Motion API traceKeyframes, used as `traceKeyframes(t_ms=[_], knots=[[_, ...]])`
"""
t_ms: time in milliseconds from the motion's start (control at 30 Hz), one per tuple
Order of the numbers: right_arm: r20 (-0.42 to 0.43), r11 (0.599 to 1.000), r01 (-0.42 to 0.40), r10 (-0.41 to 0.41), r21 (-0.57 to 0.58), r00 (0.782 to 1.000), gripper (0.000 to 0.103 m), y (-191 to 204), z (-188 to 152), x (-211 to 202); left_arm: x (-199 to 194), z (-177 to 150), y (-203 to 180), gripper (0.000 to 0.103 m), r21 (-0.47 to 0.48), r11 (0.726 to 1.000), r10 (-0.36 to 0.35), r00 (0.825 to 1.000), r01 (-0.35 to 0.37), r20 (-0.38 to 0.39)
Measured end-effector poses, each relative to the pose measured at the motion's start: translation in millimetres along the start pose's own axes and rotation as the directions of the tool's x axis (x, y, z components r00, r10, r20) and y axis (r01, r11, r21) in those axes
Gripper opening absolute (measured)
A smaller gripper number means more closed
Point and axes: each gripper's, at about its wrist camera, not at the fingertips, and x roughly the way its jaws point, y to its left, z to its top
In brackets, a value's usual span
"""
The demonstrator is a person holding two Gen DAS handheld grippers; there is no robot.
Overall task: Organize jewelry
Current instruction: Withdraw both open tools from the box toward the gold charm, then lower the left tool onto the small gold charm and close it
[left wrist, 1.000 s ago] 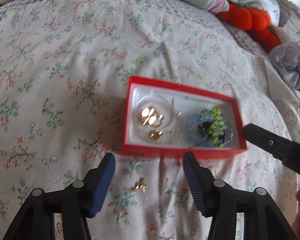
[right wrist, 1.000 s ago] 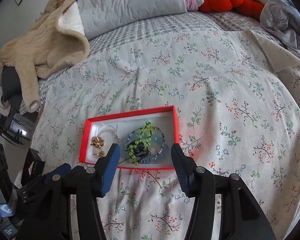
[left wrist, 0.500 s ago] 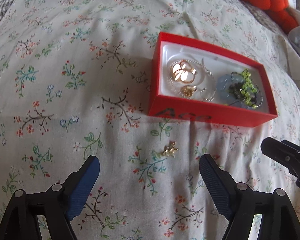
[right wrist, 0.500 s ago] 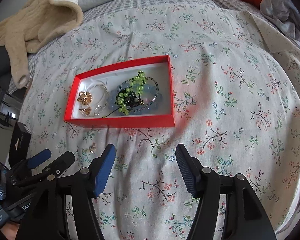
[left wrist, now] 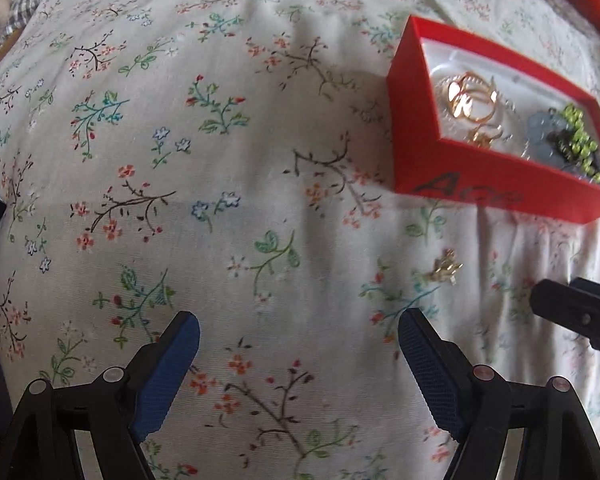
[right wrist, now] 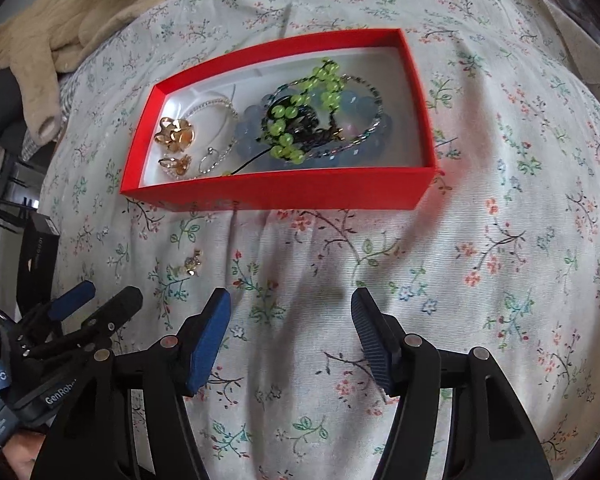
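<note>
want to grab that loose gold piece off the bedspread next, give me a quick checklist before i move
1. Loose gold piece visible, lying clear of the red box: ok
2. Left hand-held gripper open and empty: ok
3. Right hand-held gripper open and empty: ok
4. A gripper centred over the piece: not ok, it lies off to the side of both
5. Room in the box near the gold earrings: ok
6. Piece snagged in the fabric: cannot tell

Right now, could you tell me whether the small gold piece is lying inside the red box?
No, the small gold piece lies on the floral bedspread outside the red box.
</note>
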Motion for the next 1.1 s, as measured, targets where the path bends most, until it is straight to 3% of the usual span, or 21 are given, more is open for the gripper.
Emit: traceKeyframes(t_ms=[67,100,200,367,600,933,1100], knots=[[-0.023,0.999,-0.034,0.034,-0.001,0.999,0.062,5,1,9,1,-4,4,0.085,0.017,1.0,0.011,1.0,-0.011,-0.006],[-0.023,0.999,-0.04,0.04,-0.015,0.999,0.054,9,2,12,0,-7,5,0.085,0.026,1.0,0.015,1.0,-0.015,-0.006],[-0.003,0.991,-0.03,0.03,-0.128,1.0,0.038,23,4,14,-3,-14,9,0.085,0.054,0.998,0.014,1.0,-0.014,0.001],[0.017,0.949,-0.011,0.017,-0.314,1.0,0.026,36,-3,25,-9,-26,12,0.085,0.118,0.993,0.006,1.0,-0.007,0.008],[0.059,0.864,0.006,0.028,-0.504,0.998,0.025,53,-11,34,-11,-27,19,0.085,0.126,0.992,-0.008,1.0,0.008,0.002],[0.097,0.813,0.036,0.025,-0.581,0.995,0.025,79,-11,44,-6,-21,22,0.085,0.12,0.993,-0.013,1.0,0.014,-0.009],[0.108,0.794,0.055,0.014,-0.605,0.994,0.011,85,-11,45,-5,-21,20,0.085,0.124,0.992,-0.015,1.0,0.016,-0.012]])
